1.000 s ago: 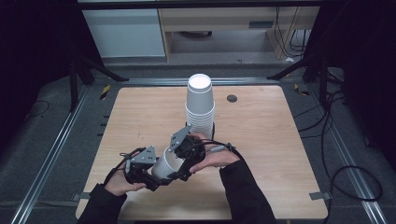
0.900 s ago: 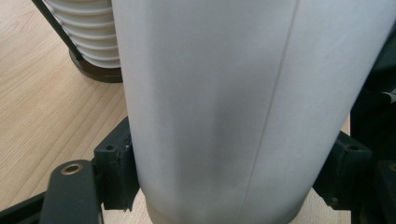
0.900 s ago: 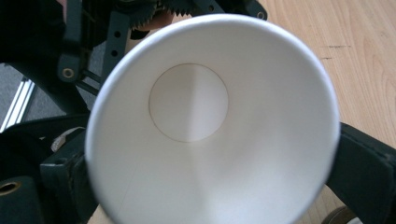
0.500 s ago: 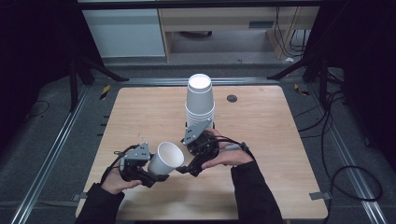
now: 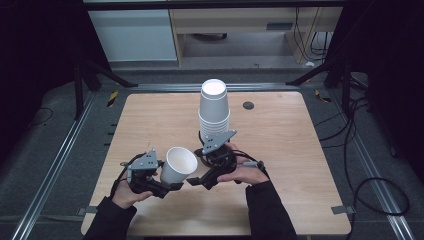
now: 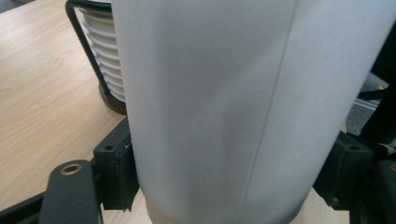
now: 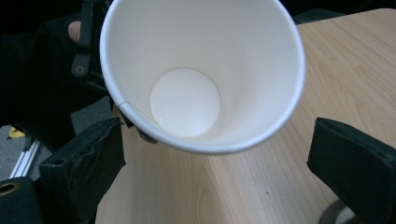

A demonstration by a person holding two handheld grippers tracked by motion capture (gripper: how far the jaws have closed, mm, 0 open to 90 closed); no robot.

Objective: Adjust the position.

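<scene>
Left gripper clamped on paper cup, right gripper wide open at its 3 o'clock.

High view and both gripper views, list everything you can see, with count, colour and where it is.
Single paper cup: one, white, empty, tilted, clamped by the left gripper near the table's front left.
Cup stack: one stack, white, upside down, at the table's middle in a black holder.
Table: one, light wood.
Round disc: one, dark, on the table right of the stack.
Cabinet: one, pale, on the floor beyond the table.
Left gripper: one, black, shut on the single cup.
Right gripper: one, black, jaws apart, facing the cup's mouth.
Hands: two, dark-sleeved, at the near edge.
</scene>
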